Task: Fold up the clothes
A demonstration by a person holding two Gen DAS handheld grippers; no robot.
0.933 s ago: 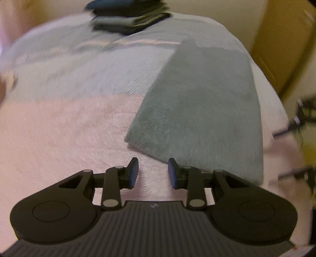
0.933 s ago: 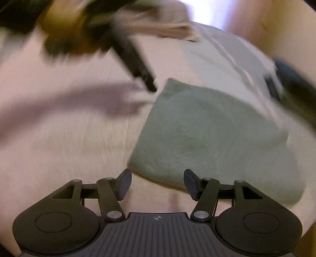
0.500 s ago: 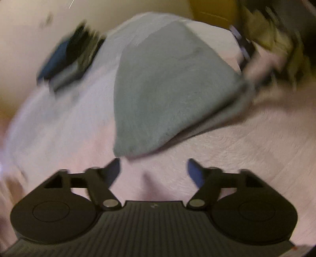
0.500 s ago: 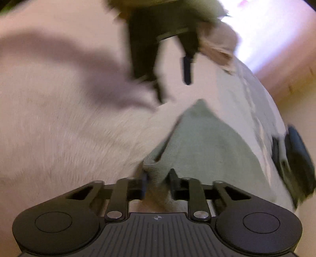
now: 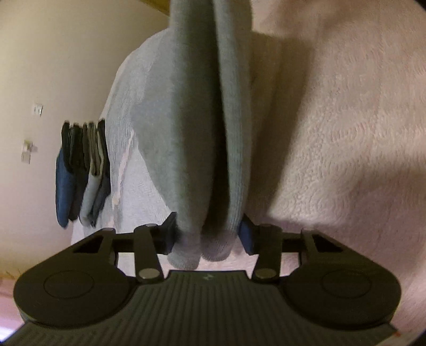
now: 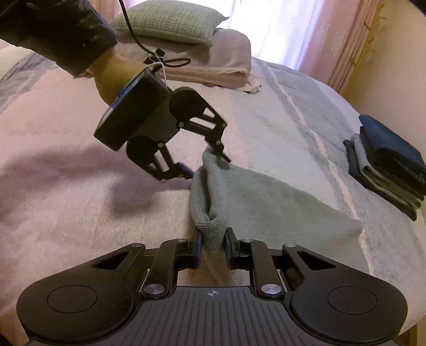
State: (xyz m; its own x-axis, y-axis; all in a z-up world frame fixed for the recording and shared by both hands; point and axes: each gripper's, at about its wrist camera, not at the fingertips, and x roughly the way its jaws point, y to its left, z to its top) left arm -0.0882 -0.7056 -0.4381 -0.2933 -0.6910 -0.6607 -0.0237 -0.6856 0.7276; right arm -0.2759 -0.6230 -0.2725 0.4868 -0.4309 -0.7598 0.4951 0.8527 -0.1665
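Two grippers are counted: the left gripper (image 6: pixel 206 163) and the right gripper (image 6: pixel 212 246). One grey garment (image 6: pixel 279 207) is counted on the bed (image 6: pixel 53 186). One stack of folded clothes (image 6: pixel 388 162) is counted at the bed's right edge. Two pillows (image 6: pixel 170 21) are counted at its far edge.

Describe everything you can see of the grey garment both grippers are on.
The grey knit garment is soft, fuzzy and already folded into layers. It lies on the pink and grey bedspread with one edge lifted. The right gripper pinches the near corner, ribbed and bunched. The left gripper is closed on the far corner, where two rolled layers sit between its fingers. The rest rests flat, apart from the stack of folded clothes.
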